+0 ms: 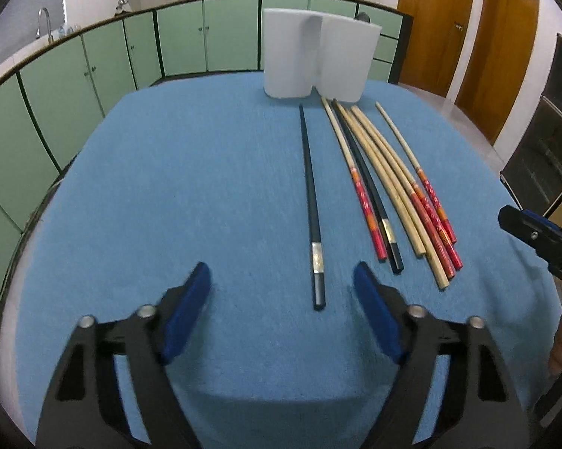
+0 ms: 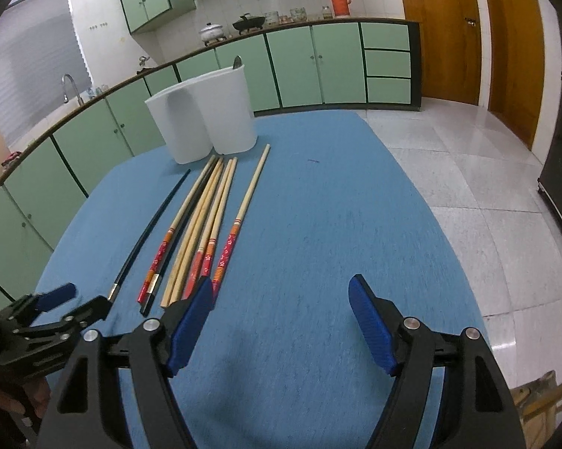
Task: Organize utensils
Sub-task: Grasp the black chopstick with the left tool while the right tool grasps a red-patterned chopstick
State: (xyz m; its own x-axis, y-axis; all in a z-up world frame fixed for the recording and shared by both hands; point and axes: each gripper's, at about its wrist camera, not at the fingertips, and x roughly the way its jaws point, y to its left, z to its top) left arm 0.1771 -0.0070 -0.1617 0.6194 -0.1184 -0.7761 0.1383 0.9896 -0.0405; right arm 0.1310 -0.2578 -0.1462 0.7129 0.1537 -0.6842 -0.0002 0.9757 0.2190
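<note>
A white two-compartment utensil holder (image 1: 314, 60) stands at the far side of the blue table (image 1: 206, 194); it also shows in the right wrist view (image 2: 206, 119). Several chopsticks lie in front of it: one black chopstick (image 1: 310, 202) apart on the left, then a bundle of bamboo, red-handled and black ones (image 1: 396, 194). The bundle (image 2: 202, 235) and the lone black chopstick (image 2: 150, 232) show in the right wrist view. My left gripper (image 1: 282, 280) is open, the black chopstick's handle end between its fingers. My right gripper (image 2: 281, 295) is open and empty, right of the bundle.
Green kitchen cabinets (image 1: 94, 63) and a counter with pots run behind the table. Wooden doors (image 2: 467, 33) and tiled floor (image 2: 467, 157) are to the right. The right gripper's tip (image 1: 535, 235) shows at the left view's right edge.
</note>
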